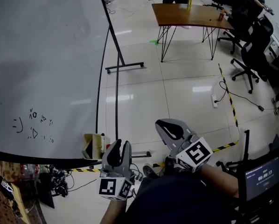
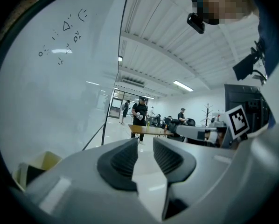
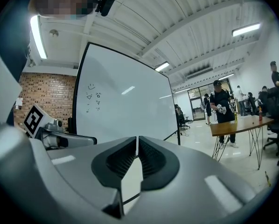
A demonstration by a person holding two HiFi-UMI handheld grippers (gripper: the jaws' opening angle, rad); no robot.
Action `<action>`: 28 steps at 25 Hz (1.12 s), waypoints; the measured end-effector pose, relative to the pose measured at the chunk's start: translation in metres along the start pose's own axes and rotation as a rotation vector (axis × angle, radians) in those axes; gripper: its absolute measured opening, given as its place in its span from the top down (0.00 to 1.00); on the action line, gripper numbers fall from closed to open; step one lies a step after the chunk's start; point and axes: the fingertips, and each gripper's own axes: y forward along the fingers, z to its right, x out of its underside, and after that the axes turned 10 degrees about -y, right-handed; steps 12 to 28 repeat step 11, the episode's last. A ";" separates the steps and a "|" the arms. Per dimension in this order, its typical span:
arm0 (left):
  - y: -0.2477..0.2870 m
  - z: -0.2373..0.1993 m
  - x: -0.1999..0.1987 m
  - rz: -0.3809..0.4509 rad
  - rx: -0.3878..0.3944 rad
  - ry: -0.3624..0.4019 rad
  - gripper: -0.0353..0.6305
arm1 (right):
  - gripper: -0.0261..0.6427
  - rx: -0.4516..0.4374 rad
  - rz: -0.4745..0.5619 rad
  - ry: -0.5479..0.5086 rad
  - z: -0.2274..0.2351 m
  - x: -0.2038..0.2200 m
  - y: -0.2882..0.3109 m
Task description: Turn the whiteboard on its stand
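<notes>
A big whiteboard with a black frame fills the left of the head view, with small marker doodles low on its face. Its black stand runs down the right edge to a wheeled foot. My left gripper hovers just below the board's lower right corner, jaws a little apart and nothing between them. My right gripper is to the right of it, shut and empty, away from the board. The left gripper view has the whiteboard close on the left of the left gripper. In the right gripper view, the whiteboard stands beyond the right gripper.
A yellow box sits by the board's lower corner. Farther off are a wooden table, office chairs, a power strip with its cable and yellow-black floor tape. A timer screen is at the right. People stand at the back.
</notes>
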 end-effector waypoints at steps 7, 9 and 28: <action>0.000 -0.002 -0.006 0.008 -0.019 0.026 0.79 | 0.93 -0.032 0.010 -0.002 -0.005 -0.005 0.011; 0.002 0.002 -0.002 -0.001 -0.008 0.021 0.79 | 0.93 -0.028 0.013 0.001 -0.005 -0.007 0.007; 0.004 0.006 0.002 -0.009 0.002 0.017 0.79 | 0.93 -0.024 0.011 0.009 -0.005 -0.010 0.002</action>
